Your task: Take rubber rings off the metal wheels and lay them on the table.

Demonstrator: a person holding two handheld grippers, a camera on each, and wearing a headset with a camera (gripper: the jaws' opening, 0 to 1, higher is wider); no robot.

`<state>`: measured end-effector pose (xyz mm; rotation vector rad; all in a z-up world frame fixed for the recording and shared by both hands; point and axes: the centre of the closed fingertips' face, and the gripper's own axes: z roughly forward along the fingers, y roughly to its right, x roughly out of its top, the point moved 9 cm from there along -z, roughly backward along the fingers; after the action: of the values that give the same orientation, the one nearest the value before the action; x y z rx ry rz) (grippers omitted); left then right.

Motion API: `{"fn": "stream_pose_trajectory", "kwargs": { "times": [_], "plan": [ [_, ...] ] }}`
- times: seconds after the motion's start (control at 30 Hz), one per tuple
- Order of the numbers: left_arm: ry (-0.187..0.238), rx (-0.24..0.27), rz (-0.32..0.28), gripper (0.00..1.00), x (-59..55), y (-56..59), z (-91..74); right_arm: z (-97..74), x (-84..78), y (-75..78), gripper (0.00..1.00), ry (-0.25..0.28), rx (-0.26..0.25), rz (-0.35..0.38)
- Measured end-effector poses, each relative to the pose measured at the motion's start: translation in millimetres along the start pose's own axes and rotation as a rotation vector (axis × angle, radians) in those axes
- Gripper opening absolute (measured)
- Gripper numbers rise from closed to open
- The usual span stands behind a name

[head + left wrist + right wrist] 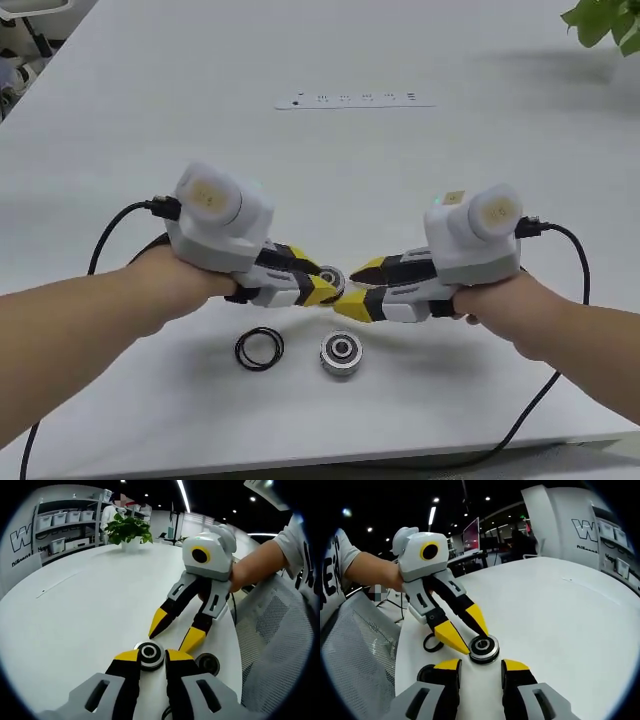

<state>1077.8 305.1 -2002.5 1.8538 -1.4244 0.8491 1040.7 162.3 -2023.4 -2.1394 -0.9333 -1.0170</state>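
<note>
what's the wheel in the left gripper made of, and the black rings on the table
Wheel in the left gripper: glossy silvery hub, likely metal, with a matte black band around it, likely rubber. Black rings: thin, matte, slightly uneven loops, probably rubber too.

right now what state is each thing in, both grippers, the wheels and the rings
left gripper: shut on the small silver metal wheel
small silver metal wheel: gripped, black rubber ring on its rim
right gripper: open, tips close to that wheel
second metal wheel: lying flat on the white table, ring on or off unclear
loose black rubber rings: off, lying on the table beside it
</note>
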Motion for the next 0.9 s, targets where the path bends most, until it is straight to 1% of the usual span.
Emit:
{"fn": "stream_pose_trajectory", "kwargs": {
  "times": [0.17, 0.27, 0.4, 0.57, 0.67, 0.83, 0.9],
  "plan": [
    [-0.006, 0.029, 0.023, 0.09, 0.8, 0.3, 1.4, 0.3, -0.8, -0.5, 0.29, -0.003, 0.0, -0.001],
    [-0.016, 0.045, 0.071, 0.08, 1.0, 0.0, 2.7, 0.9, -0.2, -2.1, 0.3, -0.001, 0.003, -0.002],
    [-0.026, 0.056, 0.123, 0.08, 0.8, 2.4, 3.1, 2.2, 0.8, -2.8, 0.29, -0.002, 0.002, -0.006],
    [-0.017, 0.06, 0.122, 0.08, -0.1, 2.3, 3.1, 4.1, 1.8, -3.9, 0.29, -0.001, -0.004, -0.012],
    [-0.013, 0.064, 0.119, 0.08, -1.1, 1.6, 3.1, 4.7, 1.8, -2.1, 0.29, 0.006, -0.021, -0.006],
    [-0.003, 0.067, 0.111, 0.08, -1.1, 1.7, 3.4, 7.8, 2.0, -1.5, 0.29, 0.005, -0.03, -0.003],
    [-0.002, 0.068, 0.11, 0.08, -0.9, 2.4, 3.7, 8.7, 2.2, -0.8, 0.29, 0.014, -0.038, -0.003]
  ]
}}
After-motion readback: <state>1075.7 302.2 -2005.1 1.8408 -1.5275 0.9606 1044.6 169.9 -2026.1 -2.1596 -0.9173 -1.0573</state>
